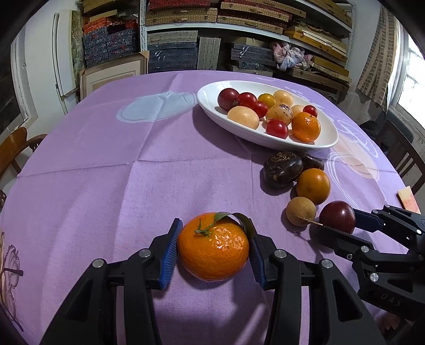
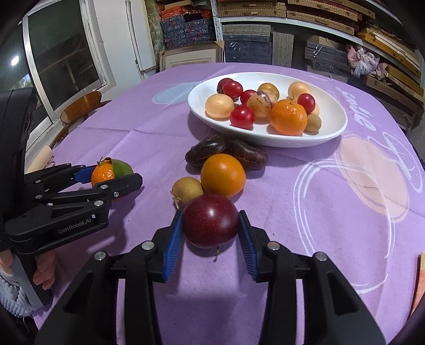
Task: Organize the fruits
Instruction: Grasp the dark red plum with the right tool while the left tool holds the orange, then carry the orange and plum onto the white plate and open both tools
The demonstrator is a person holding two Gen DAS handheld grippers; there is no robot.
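Note:
My left gripper (image 1: 213,231) is shut on a leafy mandarin (image 1: 212,246) that rests on the purple tablecloth (image 1: 119,185); both blue pads press its sides. The right wrist view shows the same left gripper (image 2: 111,175) at far left. My right gripper (image 2: 211,215) is shut on a dark red round fruit (image 2: 209,220), and it also shows at the right as the right gripper (image 1: 340,223). Just beyond lie an orange (image 2: 223,175), a small brown fruit (image 2: 187,189) and two dark brown fruits (image 2: 204,154). The white oval dish (image 2: 329,111) behind them holds several fruits.
A wooden chair (image 1: 16,148) stands at the table's left edge and a dark chair (image 1: 398,148) at its right. Shelves of stacked boxes (image 1: 239,16) fill the back wall. A pale block (image 1: 407,199) lies at the right edge. A person's hand (image 2: 43,273) grips the left tool.

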